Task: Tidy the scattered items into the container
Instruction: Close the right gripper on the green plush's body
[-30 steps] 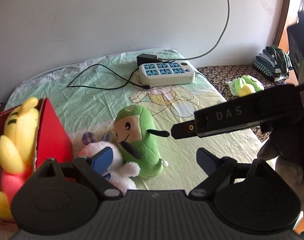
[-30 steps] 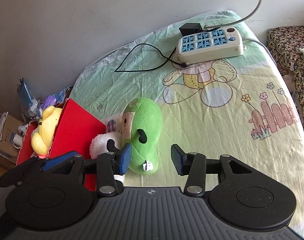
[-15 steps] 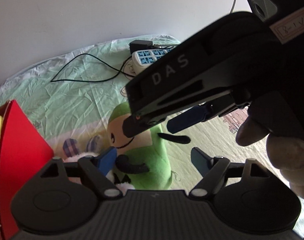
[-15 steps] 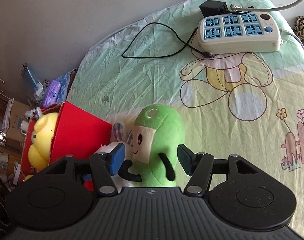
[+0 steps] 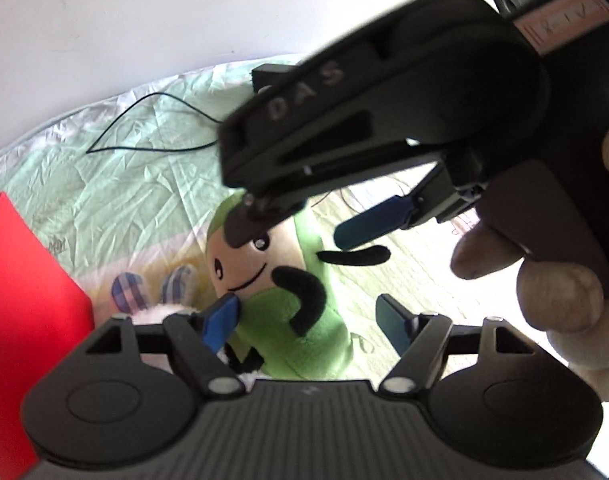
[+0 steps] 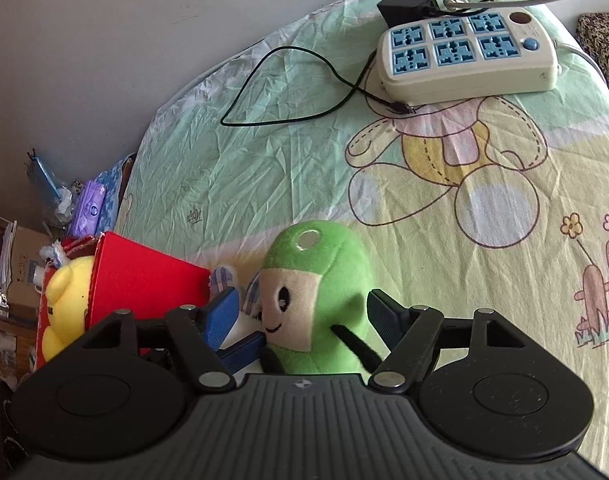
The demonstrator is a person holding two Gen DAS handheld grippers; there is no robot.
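While both claws straddle the green plush (image 6: 316, 292) beside the red box (image 6: 144, 280), the right gripper (image 6: 300, 316) and left gripper (image 5: 304, 320) are opening, empty; next, close and lift.

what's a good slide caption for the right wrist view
Right gripper, jaws opening, straddles the green plush toy on the cartoon bedsheet, beside the red container.
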